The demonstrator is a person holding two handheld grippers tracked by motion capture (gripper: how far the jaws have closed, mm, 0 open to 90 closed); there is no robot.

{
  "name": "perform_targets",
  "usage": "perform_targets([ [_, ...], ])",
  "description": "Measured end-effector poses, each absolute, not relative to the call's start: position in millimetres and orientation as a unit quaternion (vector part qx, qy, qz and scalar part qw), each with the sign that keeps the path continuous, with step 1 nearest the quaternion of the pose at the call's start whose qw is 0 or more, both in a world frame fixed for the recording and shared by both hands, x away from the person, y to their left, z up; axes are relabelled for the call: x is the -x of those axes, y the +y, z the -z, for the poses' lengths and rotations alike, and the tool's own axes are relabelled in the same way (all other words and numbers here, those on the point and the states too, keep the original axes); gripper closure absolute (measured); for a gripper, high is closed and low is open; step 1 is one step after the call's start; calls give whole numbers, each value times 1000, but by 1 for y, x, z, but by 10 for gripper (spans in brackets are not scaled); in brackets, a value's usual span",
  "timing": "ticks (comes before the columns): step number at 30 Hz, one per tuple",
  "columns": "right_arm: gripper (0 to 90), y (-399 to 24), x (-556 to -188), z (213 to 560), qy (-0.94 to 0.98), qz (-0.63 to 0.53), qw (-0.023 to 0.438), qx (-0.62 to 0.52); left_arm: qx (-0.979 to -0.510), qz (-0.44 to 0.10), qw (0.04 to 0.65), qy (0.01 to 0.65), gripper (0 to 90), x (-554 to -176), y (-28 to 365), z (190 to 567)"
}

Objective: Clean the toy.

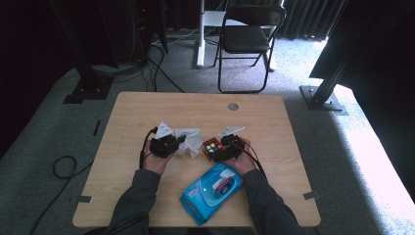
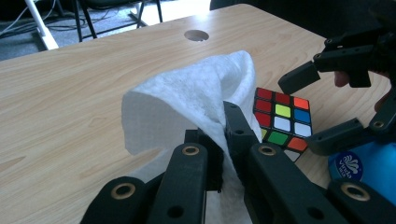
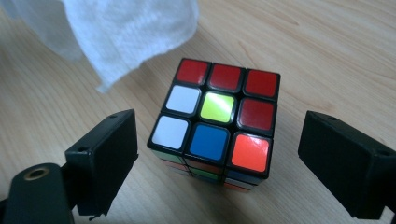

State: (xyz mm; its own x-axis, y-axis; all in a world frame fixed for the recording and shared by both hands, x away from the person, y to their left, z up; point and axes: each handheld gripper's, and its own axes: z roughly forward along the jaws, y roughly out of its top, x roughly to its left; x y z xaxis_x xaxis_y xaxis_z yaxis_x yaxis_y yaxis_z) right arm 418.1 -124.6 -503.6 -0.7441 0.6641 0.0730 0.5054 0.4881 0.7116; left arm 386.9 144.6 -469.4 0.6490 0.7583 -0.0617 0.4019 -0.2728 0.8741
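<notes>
Now left gripper [image 2: 224, 140] jaws clamping white wipe [image 2: 196, 93], right gripper [image 3: 217, 154] jaws wide around puzzle cube [image 3: 217, 121]

Bare surface [image 1: 147, 105] lay open across the far half, wipes pack [image 1: 211, 192] blocked the near middle, cube [image 3: 215, 122] sat between the right hand-held gripper [image 3: 219, 163] jaws with gaps either side, white wipe [image 2: 191, 100] hung just beside the cube, crowding its left.
</notes>
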Motion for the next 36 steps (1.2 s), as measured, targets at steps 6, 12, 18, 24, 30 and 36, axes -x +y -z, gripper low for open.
perform_targets([
  [6, 121, -127, -419, 507, 857, -369, 105, -343, -777, -188, 470, 373, 880, -387, 144, 470],
  [12, 131, -132, -419, 507, 854, -377, 104, -344, -777, -186, 471, 374, 880, -388, 144, 471],
  [18, 135, -131, -418, 507, 853, -381, 101, -342, -777, -184, 470, 375, 880, -389, 144, 473],
  [24, 149, -130, -419, 509, 858, -376, 97, -338, -778, -184, 469, 375, 880, -388, 144, 473],
  [30, 177, -133, -420, 508, 860, -376, 98, -332, -778, -184, 470, 374, 879, -388, 144, 473],
  [36, 193, -135, -420, 507, 860, -376, 102, -331, -778, -183, 470, 374, 879, -388, 143, 473],
])
